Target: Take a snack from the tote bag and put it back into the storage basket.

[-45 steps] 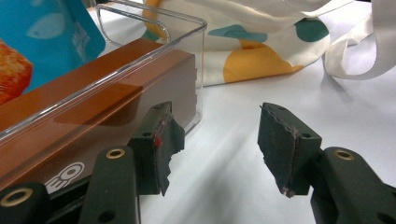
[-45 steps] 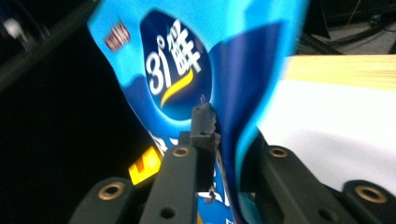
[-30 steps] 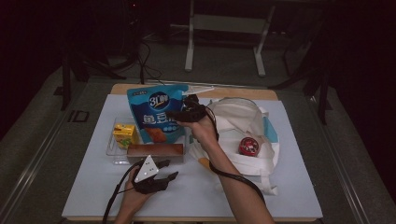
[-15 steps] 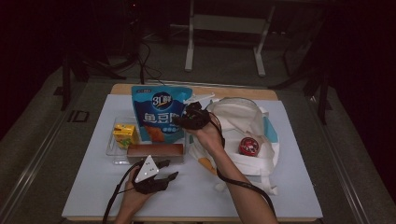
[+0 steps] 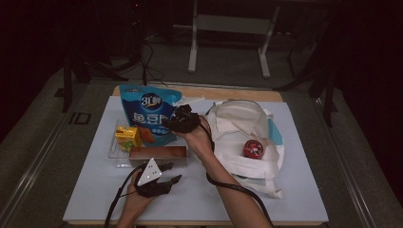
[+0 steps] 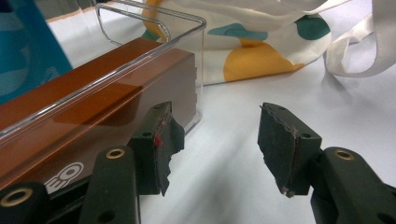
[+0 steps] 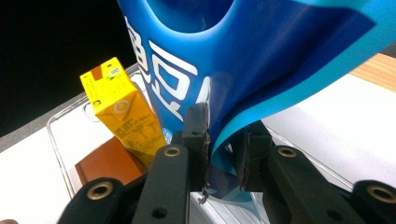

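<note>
A blue snack bag (image 5: 145,114) stands upright at the back of a clear tray (image 5: 114,153). My right gripper (image 5: 172,122) is at the bag's right edge. Its jaws have just been closing, and in the right gripper view they are shut on the bag's (image 7: 261,51) lower edge, which folds between the right gripper's (image 7: 224,140) pads. The tray also holds a yellow drink carton (image 5: 127,137) and a long brown box (image 5: 157,153). My left gripper (image 5: 173,172) rests on the table in front of the tray. In its own view the left gripper (image 6: 215,140) is open with nothing between its pads.
A white cloth tote bag (image 5: 242,128) with coloured patches lies to the right of the tray, a red round object (image 5: 253,148) on top of it. The bag's straps trail toward the front edge. The tray's clear wall (image 6: 154,56) stands just left of my left jaw.
My right gripper has shifted a little to the left along the blue bag's edge, and the bag's right side now creases in its grip. The left gripper has stayed put.
</note>
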`<state>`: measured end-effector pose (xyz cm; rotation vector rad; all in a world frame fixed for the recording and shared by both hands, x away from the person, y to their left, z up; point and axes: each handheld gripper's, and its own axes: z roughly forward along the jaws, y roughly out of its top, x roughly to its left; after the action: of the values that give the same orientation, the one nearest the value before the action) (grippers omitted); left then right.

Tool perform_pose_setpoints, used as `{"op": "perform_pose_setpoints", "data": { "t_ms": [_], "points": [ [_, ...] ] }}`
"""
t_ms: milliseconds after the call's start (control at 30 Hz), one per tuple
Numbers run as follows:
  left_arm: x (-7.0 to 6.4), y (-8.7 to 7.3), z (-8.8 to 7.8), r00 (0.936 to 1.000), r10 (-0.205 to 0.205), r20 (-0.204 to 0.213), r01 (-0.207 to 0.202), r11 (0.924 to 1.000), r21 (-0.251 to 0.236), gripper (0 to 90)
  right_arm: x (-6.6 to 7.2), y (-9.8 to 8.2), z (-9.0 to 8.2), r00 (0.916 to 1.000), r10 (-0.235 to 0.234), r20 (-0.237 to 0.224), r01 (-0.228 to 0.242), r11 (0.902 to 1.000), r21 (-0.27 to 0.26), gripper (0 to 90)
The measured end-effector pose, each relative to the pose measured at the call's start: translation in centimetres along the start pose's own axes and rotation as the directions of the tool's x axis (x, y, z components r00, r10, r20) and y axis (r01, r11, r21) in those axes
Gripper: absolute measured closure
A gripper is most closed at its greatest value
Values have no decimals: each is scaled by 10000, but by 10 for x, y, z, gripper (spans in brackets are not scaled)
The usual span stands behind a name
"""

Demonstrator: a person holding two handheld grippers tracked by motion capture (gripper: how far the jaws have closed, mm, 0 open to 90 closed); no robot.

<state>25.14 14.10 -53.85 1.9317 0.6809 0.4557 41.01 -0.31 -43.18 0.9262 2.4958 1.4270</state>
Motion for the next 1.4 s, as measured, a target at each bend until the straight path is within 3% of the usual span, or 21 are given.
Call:
{"op": "perform_pose_setpoints", "data": {
  "t_ms": [400, 700, 800, 1133, 1167, 1367, 1400],
  "points": [
    [1, 0, 0, 10000, -52, 21, 52, 10000, -3, 460, 2, 6, 3, 9994, -306, 130, 302, 9992, 250, 719],
    [1, 0, 0, 10000, -68, 32, 68, 10000, -7, 459, 4, 7, -5, 9950, -953, 288, 936, 9941, 550, 702],
    [1, 0, 0, 10000, -58, 38, 58, 10000, -5, 459, 3, 9, -13, 9906, -1337, 284, 1315, 9889, 695, 674],
    [1, 0, 0, 10000, -47, 13, 47, 10000, -5, 458, -2, 8, -30, 9827, -1845, 124, 1822, 9776, 1054, 631],
    [1, 0, 0, 10000, -48, 13, 48, 10000, -6, 458, -3, 7, -36, 9783, -2071, 90, 2048, 9724, 1118, 623],
    [1, 0, 0, 10000, -62, 8, 62, 10000, -9, 458, -6, 8, -53, 9720, -2350, 18, 2331, 9652, 1184, 592],
    [1, 0, 0, 10000, -54, 2, 54, 10000, -12, 458, -8, 9, -59, 9669, -2551, 37, 2528, 9597, 1228, 586]
  ]
}}
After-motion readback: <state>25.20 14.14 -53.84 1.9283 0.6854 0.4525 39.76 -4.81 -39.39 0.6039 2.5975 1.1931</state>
